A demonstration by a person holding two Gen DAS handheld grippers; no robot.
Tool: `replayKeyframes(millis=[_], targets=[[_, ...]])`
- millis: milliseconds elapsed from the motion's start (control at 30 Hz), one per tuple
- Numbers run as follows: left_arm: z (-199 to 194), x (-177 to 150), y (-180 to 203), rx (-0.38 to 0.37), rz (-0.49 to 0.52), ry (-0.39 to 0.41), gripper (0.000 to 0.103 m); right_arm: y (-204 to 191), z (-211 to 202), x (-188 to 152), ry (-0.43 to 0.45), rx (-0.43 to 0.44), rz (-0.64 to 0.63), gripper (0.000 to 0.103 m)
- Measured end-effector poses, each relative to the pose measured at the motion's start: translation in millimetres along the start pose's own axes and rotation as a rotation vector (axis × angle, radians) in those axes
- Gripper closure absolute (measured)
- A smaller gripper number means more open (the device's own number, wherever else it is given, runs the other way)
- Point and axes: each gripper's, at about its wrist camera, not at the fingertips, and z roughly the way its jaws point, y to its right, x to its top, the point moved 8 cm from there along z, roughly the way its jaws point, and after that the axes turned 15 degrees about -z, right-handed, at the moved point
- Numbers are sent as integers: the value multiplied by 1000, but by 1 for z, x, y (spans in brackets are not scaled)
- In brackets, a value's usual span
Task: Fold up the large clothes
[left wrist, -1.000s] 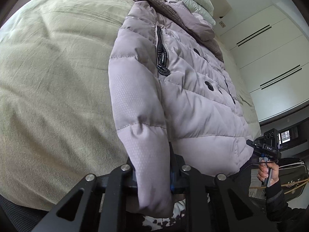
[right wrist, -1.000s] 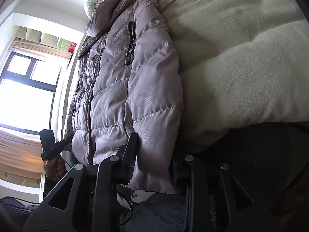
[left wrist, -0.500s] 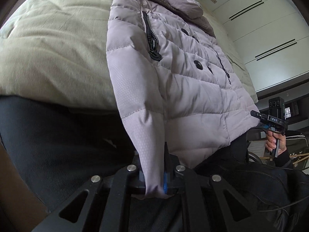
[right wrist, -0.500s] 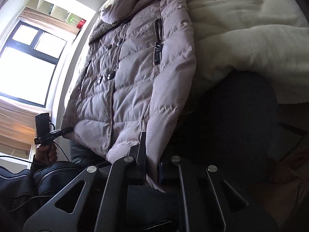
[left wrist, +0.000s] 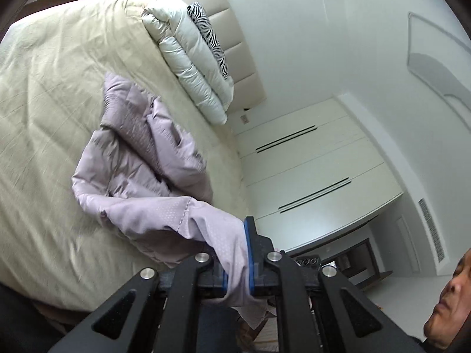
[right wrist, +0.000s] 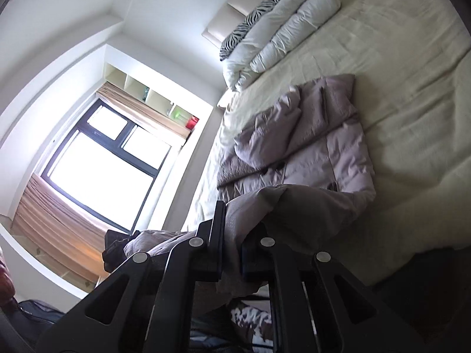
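Whereas a second ago the jacket [left wrist: 138, 161] lay flat on the bed [left wrist: 44, 88], the left gripper [left wrist: 237, 260] and right gripper [right wrist: 231, 253], jaws clamped on its cuffs, have now lifted the lower half, starting the fold.

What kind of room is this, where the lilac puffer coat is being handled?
Almost certainly a home bedroom. A wide bed with a cream cover and padded headboard fills most of the view, folded white bedding lies by the headboard, and built-in white wardrobes line one wall.
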Motion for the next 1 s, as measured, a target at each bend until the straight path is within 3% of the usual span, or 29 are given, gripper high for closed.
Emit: replayKeyframes(millis=[167,333,567,800,1000], targets=[[31,68,16,-73,-32,104,93,20,10,84,150,-43,12,95],[61,125,7,-79,-101,151,93,48,45,139,160,-123,7,96],[116,204,-15,-45,-171,188,93,113,129,205,141,-207,52,96],[180,273,-70,85,-210,208,93,205,231,226,71,-313,119,96],[214,300,-145,190,-312,203,87,284,318,198,-79,-374,187,95]])
